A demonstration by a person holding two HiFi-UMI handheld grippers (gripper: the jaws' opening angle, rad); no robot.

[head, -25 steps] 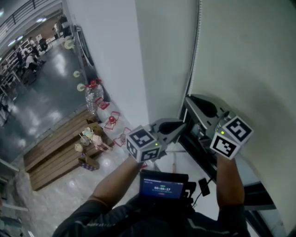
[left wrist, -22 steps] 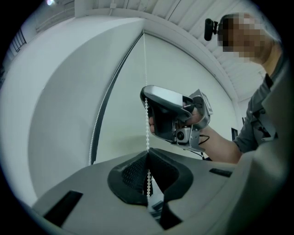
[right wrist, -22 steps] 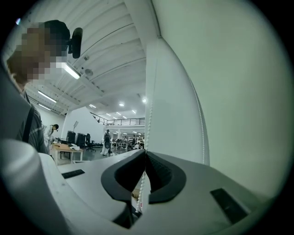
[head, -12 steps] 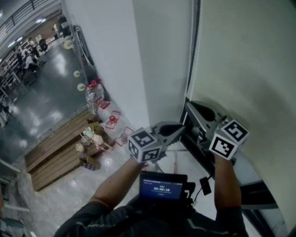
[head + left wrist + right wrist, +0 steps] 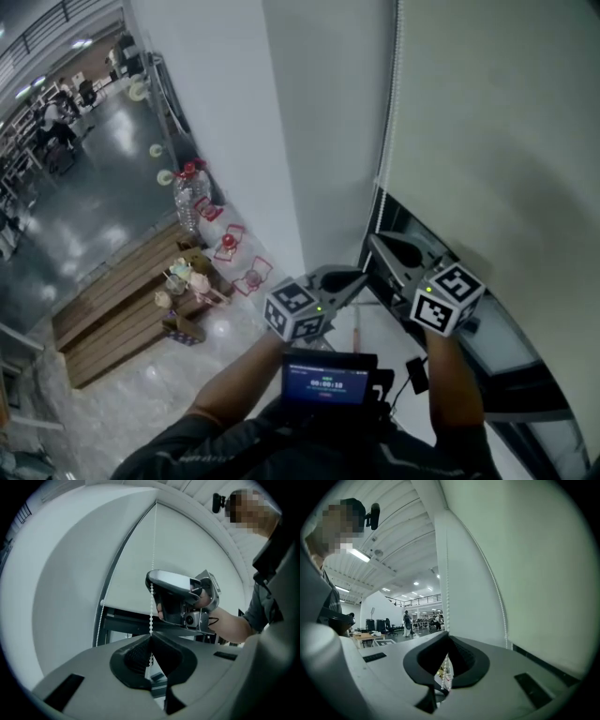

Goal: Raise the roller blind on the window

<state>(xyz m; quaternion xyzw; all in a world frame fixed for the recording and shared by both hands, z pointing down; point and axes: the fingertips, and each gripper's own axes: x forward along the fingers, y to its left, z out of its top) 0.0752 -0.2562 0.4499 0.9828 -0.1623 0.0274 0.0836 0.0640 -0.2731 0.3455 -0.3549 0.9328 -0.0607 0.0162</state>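
left gripper (image 5: pixel 362 276): jaws pinched the bead chain (image 5: pixel 390 112).
right gripper (image 5: pixel 378 241): pinched it too.
change: both sank, dragging chain down.
task: roller blind (image 5: pixel 506 122) likely inched up.

White bead chain (image 5: pixel 151 613), off-white roller blind (image 5: pixel 497 122)

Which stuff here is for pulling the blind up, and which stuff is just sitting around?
For the job:
- roller blind
- bead chain
- left gripper, jaws shut on the chain
- right gripper, jaws shut on the chain

Just lying about:
- plastic bottles by the wall
- wooden boards on the floor
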